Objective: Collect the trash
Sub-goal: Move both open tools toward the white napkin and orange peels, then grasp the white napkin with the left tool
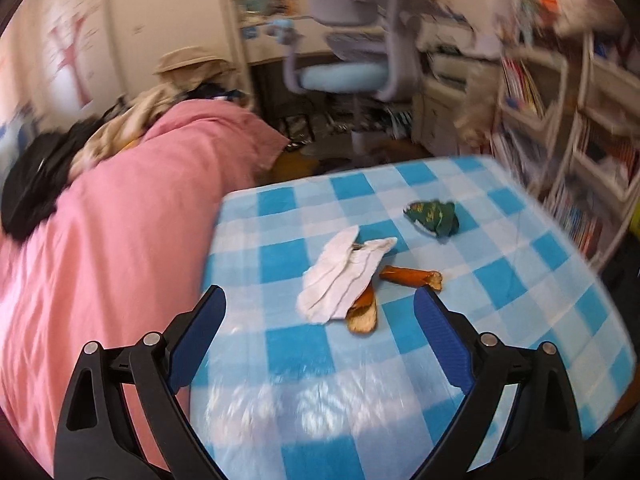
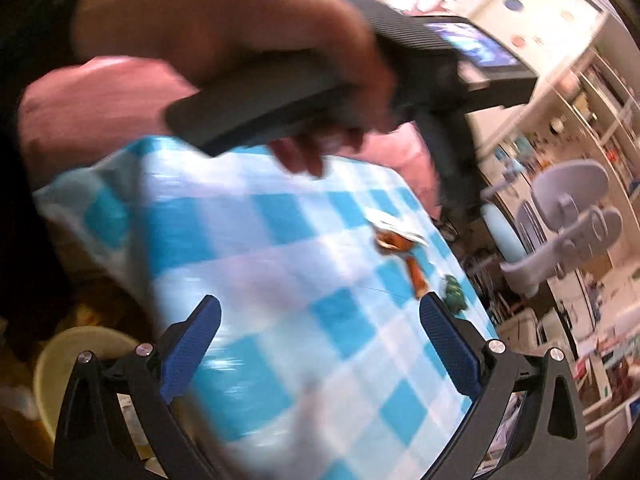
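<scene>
1. The left gripper hangs over a table draped in a blue-and-white checked cloth, jaws spread wide and empty.
2. The right gripper, equally wide and empty, hovers above the same cloth, a pale bin at its lower left.
3. Just past the left fingertips lies a crumpled white tissue, overlapping one orange peel strip, with a second strip beside it.
4. Farther on sits a crumpled green wrapper.
5. Beyond: pink bedding and a desk chair.
</scene>
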### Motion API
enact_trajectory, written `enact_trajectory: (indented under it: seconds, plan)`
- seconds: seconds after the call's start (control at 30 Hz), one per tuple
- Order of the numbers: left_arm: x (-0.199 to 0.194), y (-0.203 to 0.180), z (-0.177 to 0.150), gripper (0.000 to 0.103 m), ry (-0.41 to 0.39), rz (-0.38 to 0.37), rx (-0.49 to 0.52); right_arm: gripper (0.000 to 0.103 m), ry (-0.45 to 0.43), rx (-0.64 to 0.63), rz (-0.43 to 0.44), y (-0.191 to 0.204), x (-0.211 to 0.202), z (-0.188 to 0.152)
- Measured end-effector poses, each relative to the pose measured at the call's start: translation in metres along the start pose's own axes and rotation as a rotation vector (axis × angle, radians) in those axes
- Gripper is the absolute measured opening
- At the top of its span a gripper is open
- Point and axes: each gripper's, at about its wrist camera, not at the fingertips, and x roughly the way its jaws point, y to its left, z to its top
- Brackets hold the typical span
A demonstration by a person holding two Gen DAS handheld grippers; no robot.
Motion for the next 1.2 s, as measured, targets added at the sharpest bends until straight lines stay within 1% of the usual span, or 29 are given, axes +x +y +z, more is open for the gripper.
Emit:
enact_trajectory:
  seconds: [0.03, 0.13, 0.3, 0.37, 0.43, 0.5, 0.53, 0.63, 0.67, 0.7, 0.73, 0.77, 0.8, 0.83, 0.9, 0.97, 1.1, 1.2]
  plan:
    - [0.013, -0.004, 0.004, 0.091, 0.019, 0.002, 0.019, 0.095, 0.002, 0.011, -0.01, -0.009, 0.007, 0.0]
    - [0.044, -0.008, 0.012, 0.091, 0.065, -0.006, 0.027, 0.095, 0.007, 0.046, -0.023, -0.027, 0.027, 0.0]
    - [0.086, -0.01, 0.017, 0.091, 0.126, 0.002, 0.085, 0.095, 0.03, 0.135, -0.007, -0.06, 0.054, -0.004]
    - [0.098, -0.005, 0.016, 0.091, 0.157, -0.01, 0.064, 0.095, 0.034, 0.156, -0.004, -0.068, 0.062, -0.005]
    - [0.109, 0.005, 0.016, 0.089, 0.193, -0.054, 0.0, 0.095, 0.036, 0.171, -0.001, -0.075, 0.069, -0.004]
    - [0.113, 0.016, 0.017, 0.081, 0.209, -0.118, -0.077, 0.095, 0.037, 0.193, 0.006, -0.083, 0.078, -0.002]
    - [0.114, 0.022, 0.017, 0.08, 0.213, -0.151, -0.126, 0.095, 0.037, 0.214, 0.012, -0.089, 0.083, -0.002]
    - [0.118, 0.032, 0.014, 0.066, 0.223, -0.197, -0.197, 0.095, 0.041, 0.264, 0.025, -0.099, 0.092, -0.003]
    - [0.12, 0.034, 0.012, 0.056, 0.238, -0.205, -0.21, 0.095, 0.046, 0.283, 0.028, -0.101, 0.094, -0.004]
    - [0.122, 0.035, 0.011, 0.044, 0.248, -0.212, -0.219, 0.095, 0.05, 0.299, 0.031, -0.104, 0.098, -0.005]
    - [0.123, 0.037, 0.009, 0.037, 0.258, -0.22, -0.23, 0.095, 0.053, 0.307, 0.032, -0.105, 0.1, -0.004]
    - [0.124, 0.038, 0.009, 0.026, 0.263, -0.222, -0.237, 0.095, 0.057, 0.317, 0.031, -0.107, 0.103, -0.004]
    - [0.124, 0.039, 0.008, 0.02, 0.263, -0.224, -0.243, 0.095, 0.06, 0.323, 0.031, -0.108, 0.105, -0.004]
    - [0.123, 0.039, 0.008, 0.017, 0.257, -0.23, -0.239, 0.095, 0.064, 0.33, 0.031, -0.109, 0.108, -0.004]
    - [0.121, 0.039, 0.009, 0.005, 0.252, -0.239, -0.224, 0.095, 0.069, 0.334, 0.029, -0.109, 0.113, -0.003]
    - [0.115, 0.04, 0.013, 0.002, 0.247, -0.235, -0.211, 0.095, 0.073, 0.331, 0.024, -0.108, 0.116, -0.002]
    - [0.092, 0.052, 0.026, 0.001, 0.189, -0.211, -0.211, 0.095, 0.079, 0.351, 0.022, -0.116, 0.126, -0.001]
    - [0.086, 0.059, 0.031, 0.001, 0.175, -0.187, -0.212, 0.095, 0.085, 0.376, 0.029, -0.122, 0.133, -0.002]
